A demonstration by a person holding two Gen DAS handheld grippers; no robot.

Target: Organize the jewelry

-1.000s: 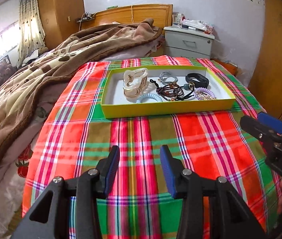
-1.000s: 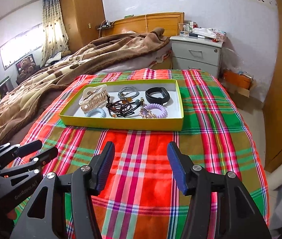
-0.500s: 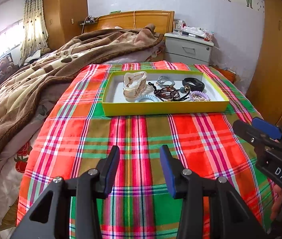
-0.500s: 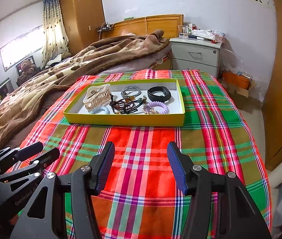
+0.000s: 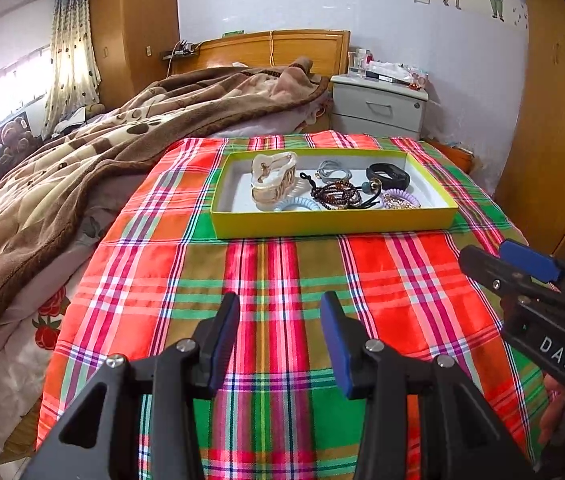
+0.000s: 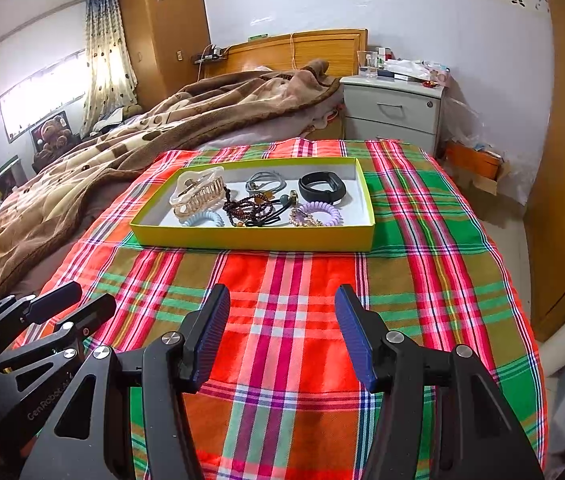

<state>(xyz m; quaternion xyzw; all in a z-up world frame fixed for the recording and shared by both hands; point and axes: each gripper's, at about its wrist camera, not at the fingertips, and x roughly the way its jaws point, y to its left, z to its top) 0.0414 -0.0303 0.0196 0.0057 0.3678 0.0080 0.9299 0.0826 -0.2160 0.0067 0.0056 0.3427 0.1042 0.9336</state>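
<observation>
While brown blanket borders it, plaid cloth lies bare.

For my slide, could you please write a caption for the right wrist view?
Open right gripper poised over a plaid cloth, facing a yellow tray of hair clips, bands and bracelets.

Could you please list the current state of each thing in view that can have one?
Left gripper: open, empty.
Right gripper: open, empty.
Shallow yellow cardboard tray: uncovered, flat on the plaid cloth.
Cream plastic claw hair clip: closed, in the tray.
Black wristband: looped shut, in the tray.
Grey bedside cabinet: drawers shut.
</observation>
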